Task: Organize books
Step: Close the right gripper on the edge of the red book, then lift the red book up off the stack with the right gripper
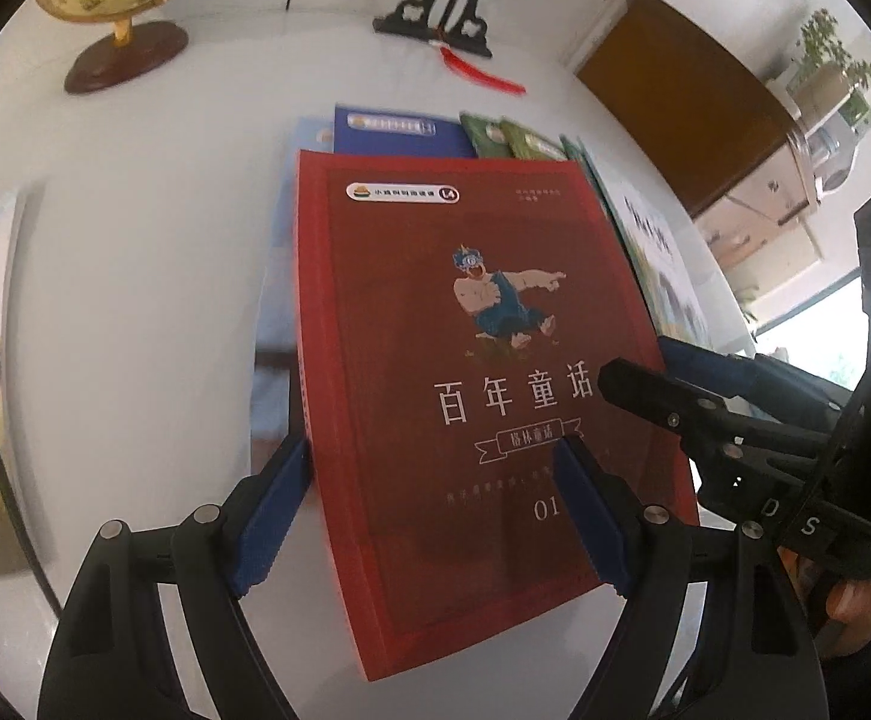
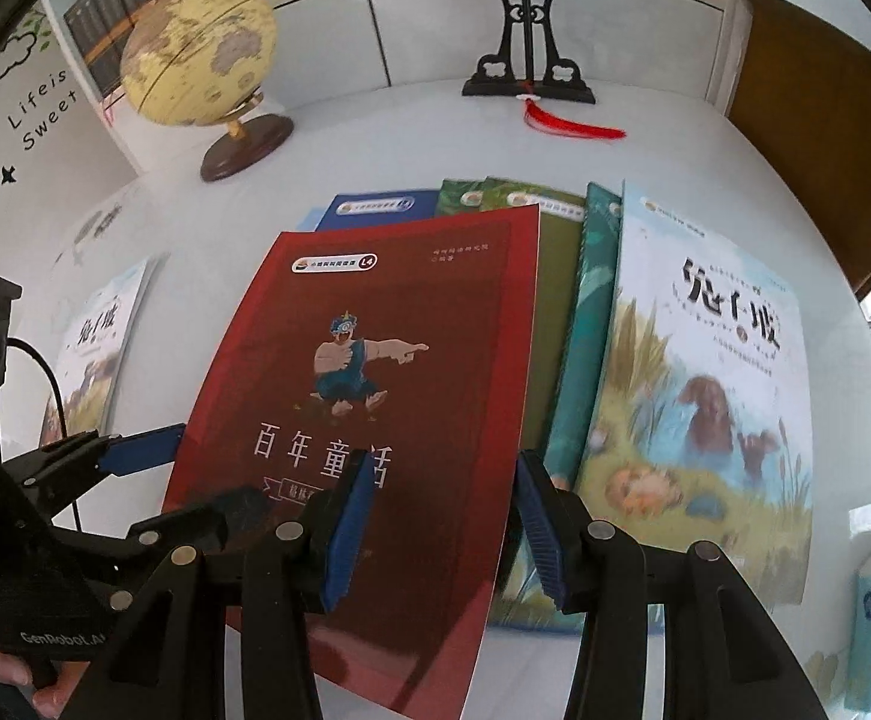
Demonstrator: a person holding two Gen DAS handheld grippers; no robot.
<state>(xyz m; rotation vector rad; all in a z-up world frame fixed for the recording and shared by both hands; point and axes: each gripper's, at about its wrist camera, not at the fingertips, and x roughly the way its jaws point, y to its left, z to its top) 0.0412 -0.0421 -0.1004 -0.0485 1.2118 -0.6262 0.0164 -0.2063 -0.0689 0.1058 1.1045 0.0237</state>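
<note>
A red book [image 1: 465, 372] with a cartoon figure on its cover is tilted above the row of books on the white table [image 1: 153, 222]. My left gripper [image 1: 435, 516] is shut on its left edge, one blue pad [image 1: 273, 516] on each face. My right gripper [image 2: 441, 516] is shut on its right edge; the red book also shows in the right wrist view [image 2: 375, 396]. Under it lie a blue book [image 1: 399, 132], green books [image 2: 549, 300] and a picture book with a pond scene [image 2: 705, 384].
A globe [image 2: 201, 60] on a brown base stands at the back left. A black ornament stand [image 2: 528, 42] with a red tassel is at the back. Another picture book [image 2: 93, 348] lies at the left. A brown cabinet [image 2: 819, 132] is at the right.
</note>
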